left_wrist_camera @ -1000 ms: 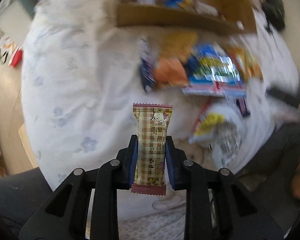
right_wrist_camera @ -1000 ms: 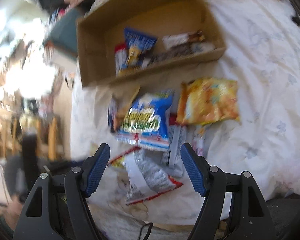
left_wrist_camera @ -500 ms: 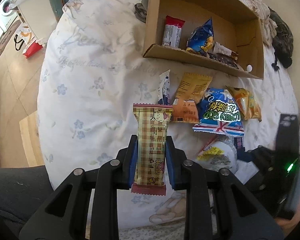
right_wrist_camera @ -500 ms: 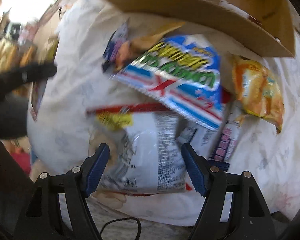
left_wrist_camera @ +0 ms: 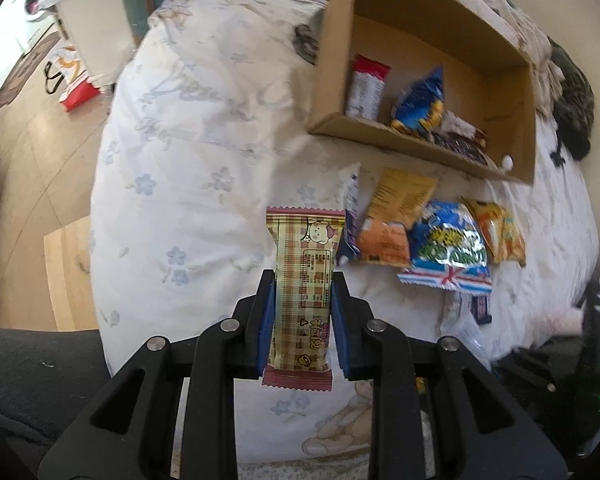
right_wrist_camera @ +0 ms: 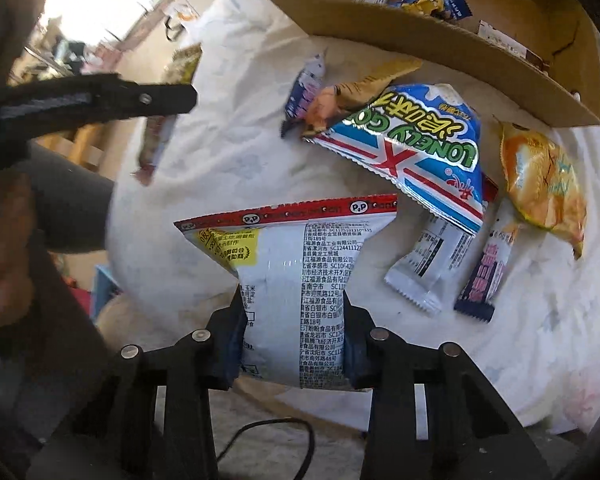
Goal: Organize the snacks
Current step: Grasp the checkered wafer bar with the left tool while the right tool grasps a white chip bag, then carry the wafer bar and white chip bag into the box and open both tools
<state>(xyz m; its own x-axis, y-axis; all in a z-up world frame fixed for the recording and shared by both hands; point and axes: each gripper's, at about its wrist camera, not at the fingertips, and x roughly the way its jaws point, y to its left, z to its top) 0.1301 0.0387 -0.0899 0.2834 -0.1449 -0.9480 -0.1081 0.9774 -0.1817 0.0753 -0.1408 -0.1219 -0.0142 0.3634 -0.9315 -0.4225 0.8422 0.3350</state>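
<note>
My left gripper [left_wrist_camera: 302,288] is shut on a plaid beige snack bar [left_wrist_camera: 304,276] with a bear print, held above the white floral bedspread [left_wrist_camera: 204,160]. My right gripper [right_wrist_camera: 294,312] is shut on a white snack bag with a red top band [right_wrist_camera: 296,276], lifted off the bed. A cardboard box [left_wrist_camera: 528,92] lies at the far side with a red-topped bar [left_wrist_camera: 366,86], a blue bag [left_wrist_camera: 420,104] and dark bars inside; the right wrist view shows its near wall [right_wrist_camera: 440,44]. Loose snacks lie before it: a blue bag [right_wrist_camera: 416,136], an orange bag [right_wrist_camera: 540,176], an orange packet [left_wrist_camera: 396,216].
A white packet [right_wrist_camera: 428,268] and a dark purple bar [right_wrist_camera: 486,280] lie right of my right gripper. The left gripper and its bar show at the left of the right wrist view [right_wrist_camera: 100,100]. Wooden floor [left_wrist_camera: 32,160] and a red-and-white bag [left_wrist_camera: 70,80] lie left of the bed.
My right gripper has closed on the white bag and lifted it; it was open before. My left gripper has moved in toward the box, still holding the plaid bar.
</note>
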